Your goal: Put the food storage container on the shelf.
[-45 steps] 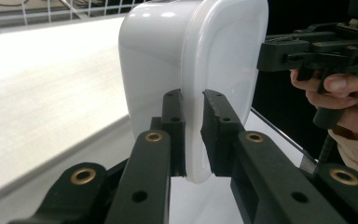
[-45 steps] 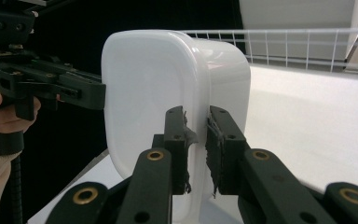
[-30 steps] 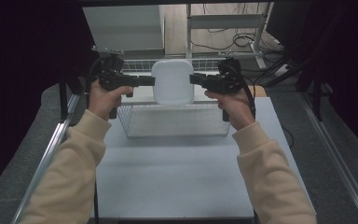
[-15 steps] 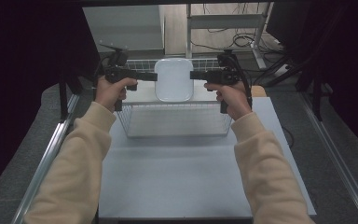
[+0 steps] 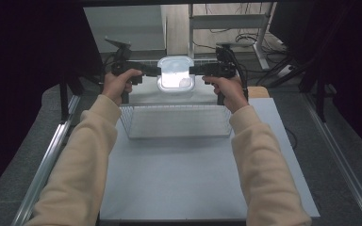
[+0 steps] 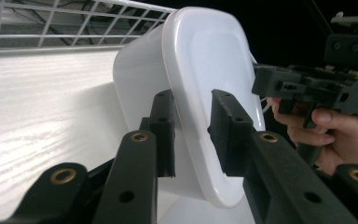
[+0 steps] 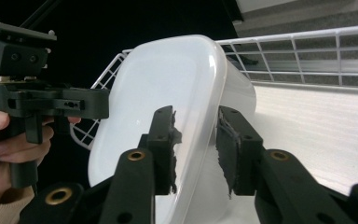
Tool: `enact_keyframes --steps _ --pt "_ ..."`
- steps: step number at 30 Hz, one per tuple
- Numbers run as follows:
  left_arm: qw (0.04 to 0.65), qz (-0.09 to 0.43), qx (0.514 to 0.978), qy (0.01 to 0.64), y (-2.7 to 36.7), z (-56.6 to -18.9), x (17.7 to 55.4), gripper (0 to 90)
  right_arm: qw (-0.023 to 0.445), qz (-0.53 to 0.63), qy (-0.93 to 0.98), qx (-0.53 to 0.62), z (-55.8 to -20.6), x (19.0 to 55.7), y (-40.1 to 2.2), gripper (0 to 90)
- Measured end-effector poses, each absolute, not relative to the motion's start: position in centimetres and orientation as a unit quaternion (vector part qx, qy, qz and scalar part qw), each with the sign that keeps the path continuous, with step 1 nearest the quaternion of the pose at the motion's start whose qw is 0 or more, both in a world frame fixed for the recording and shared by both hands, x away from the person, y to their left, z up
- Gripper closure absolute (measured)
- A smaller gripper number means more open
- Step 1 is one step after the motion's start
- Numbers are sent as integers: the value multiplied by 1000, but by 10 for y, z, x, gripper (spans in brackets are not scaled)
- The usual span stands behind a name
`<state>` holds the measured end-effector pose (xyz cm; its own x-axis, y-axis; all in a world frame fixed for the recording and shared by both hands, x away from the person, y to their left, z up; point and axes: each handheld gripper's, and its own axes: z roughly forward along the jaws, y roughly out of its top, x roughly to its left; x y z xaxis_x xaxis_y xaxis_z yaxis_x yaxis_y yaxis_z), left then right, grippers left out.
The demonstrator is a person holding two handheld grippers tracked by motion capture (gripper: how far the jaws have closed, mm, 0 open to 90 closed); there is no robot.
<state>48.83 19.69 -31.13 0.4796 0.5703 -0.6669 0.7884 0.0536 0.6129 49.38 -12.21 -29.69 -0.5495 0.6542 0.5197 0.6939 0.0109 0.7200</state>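
Resting on the white surface beyond the wire basket (image 5: 176,121): lidded white plastic container (image 5: 175,74). Left gripper (image 6: 191,135) and right gripper (image 7: 196,140) jaws just opened, straddling its rim; release judged underway.

Pale table (image 5: 193,188) on grey floor (image 5: 349,117), dark curtains (image 5: 28,70).

Glossy plastic, coated wire, matt tabletop

The container (image 6: 191,93) is smooth, glossy white plastic; the basket (image 5: 176,121) is white-coated wire; the tabletop (image 5: 169,183) looks matt pale grey; gripper pads (image 7: 227,149) are rough black rubber.
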Motion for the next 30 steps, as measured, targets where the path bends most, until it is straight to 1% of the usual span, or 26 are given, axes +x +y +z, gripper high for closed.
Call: enact_keyframes --steps 5,11,15,17,18,19,21,22,25,30 --pt "522 -101 678 508 194 -315 494 667 29 -515 -703 -490 -303 501 -120 630" --pt "517 -97 678 513 193 -320 497 602 35 -514 -696 -500 -308 505 -117 610" --pt "518 -94 680 510 193 -321 496 591 33 -516 -695 -500 -309 506 -116 602" --pt "520 -83 680 510 192 -319 495 556 33 -517 -697 -497 -309 505 -116 576" --pt "522 -75 680 510 192 -318 493 526 31 -517 -698 -494 -308 504 -116 547" --pt "528 -68 673 513 192 -316 492 491 24 -519 -699 -490 -307 502 -115 515" --pt "526 -47 679 510 193 -312 487 422 2 -521 -704 -483 -302 497 -115 462" --pt "528 -39 679 509 194 -310 484 403 -3 -521 -707 -479 -301 496 -116 447" --pt "532 -18 681 503 196 -304 473 375 -22 -524 -715 -463 -295 487 -120 410" --pt "530 8 693 489 199 -297 447 335 -40 -527 -727 -439 -289 472 -129 371"
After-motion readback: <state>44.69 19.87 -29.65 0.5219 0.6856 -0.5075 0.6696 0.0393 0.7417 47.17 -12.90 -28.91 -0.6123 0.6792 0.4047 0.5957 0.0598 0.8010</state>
